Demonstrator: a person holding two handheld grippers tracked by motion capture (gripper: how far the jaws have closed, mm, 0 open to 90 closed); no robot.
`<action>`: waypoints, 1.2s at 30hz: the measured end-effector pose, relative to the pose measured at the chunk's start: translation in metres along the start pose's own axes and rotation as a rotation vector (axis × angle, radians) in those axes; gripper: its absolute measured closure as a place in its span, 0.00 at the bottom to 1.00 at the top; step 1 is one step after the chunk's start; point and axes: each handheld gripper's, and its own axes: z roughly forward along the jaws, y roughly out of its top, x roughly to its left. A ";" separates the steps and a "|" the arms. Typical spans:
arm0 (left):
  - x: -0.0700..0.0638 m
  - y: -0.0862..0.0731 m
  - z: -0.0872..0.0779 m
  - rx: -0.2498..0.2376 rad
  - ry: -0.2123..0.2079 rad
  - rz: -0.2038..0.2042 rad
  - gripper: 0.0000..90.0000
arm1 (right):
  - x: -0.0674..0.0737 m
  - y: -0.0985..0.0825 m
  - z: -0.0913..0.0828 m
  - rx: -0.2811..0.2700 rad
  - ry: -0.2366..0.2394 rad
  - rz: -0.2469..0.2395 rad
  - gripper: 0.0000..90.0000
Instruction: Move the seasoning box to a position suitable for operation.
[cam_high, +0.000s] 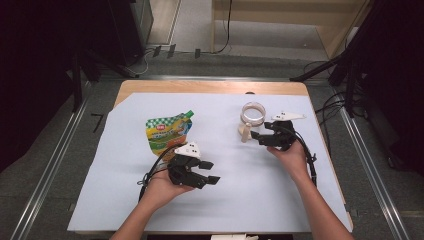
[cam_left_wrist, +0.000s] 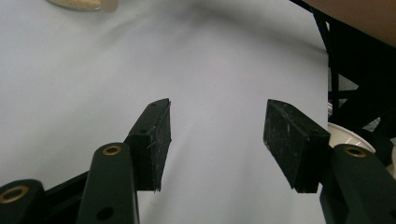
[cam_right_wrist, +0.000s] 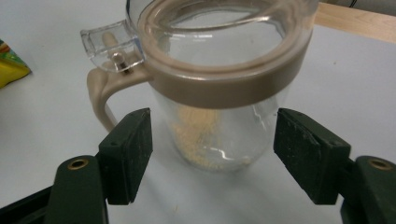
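Jar (cam_right_wrist: 219, 93) of clear plastic, with a tan rim and a tan handle, stands upright on the pale sheet (cam_high: 250, 200) that covers the bench (cam_high: 210, 86). The right claw (cam_right_wrist: 212, 154) is released, its jaws spread to either side of the jar's body, not touching it. The left claw (cam_left_wrist: 217, 140) is released too, over bare sheet. A green and yellow pouch (cam_high: 167, 131) lies flat just beyond the left hand (cam_high: 162, 190).

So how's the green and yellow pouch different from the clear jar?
The pouch lies flat on the white sheet; the clear jar stands upright. The pouch is opaque and printed; the jar is see-through with a beige rim and handle. The right gripper brackets the jar; nothing grips the pouch.
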 end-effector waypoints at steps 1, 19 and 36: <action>-0.001 0.000 0.000 0.000 -0.001 0.000 0.47 | -0.001 0.000 0.005 0.002 -0.003 0.008 0.28; 0.001 -0.007 -0.005 0.006 0.027 -0.015 0.46 | -0.003 0.003 0.039 -0.087 0.004 0.030 0.10; -0.002 -0.012 -0.007 0.016 0.040 -0.021 0.45 | 0.001 0.004 0.050 -0.107 -0.019 -0.016 0.12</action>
